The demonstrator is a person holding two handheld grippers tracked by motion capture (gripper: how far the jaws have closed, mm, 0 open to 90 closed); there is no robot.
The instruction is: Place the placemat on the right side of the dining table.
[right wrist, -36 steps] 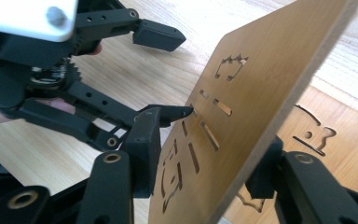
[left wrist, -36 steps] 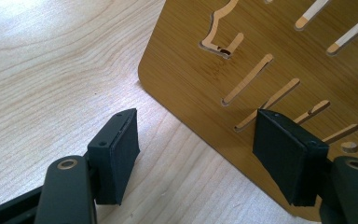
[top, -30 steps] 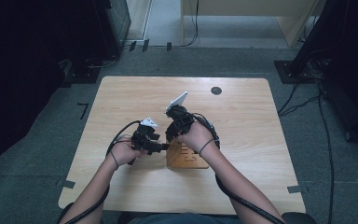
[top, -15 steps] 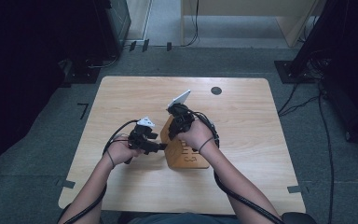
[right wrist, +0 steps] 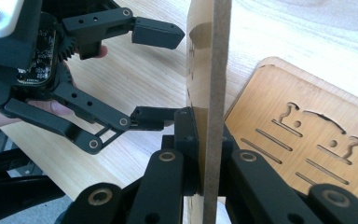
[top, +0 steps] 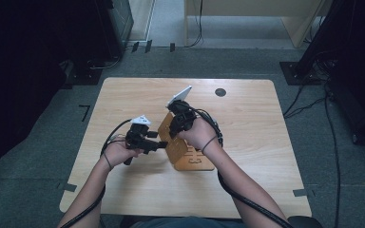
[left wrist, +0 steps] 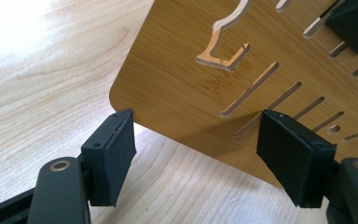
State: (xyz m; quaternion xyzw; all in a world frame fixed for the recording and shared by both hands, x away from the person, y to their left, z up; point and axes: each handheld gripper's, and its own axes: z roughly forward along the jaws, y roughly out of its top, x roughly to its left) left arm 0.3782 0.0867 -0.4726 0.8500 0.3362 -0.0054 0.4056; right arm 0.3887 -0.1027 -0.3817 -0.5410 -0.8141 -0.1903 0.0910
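Right gripper [right wrist: 209,154] clamps upright slotted panel [right wrist: 209,70]; left gripper [left wrist: 205,154] opening beside it.

We see a light wooden desk [top: 252,175] on grey carpet floor [top: 43,166], dark equipment [top: 43,38] at left, a pale cabinet [top: 247,21] behind.

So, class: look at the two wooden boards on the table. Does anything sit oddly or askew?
Yes. One slotted board stands on edge, tilted, clamped in the right tool, while the other board lies flat on the table. The left tool is open beside it.
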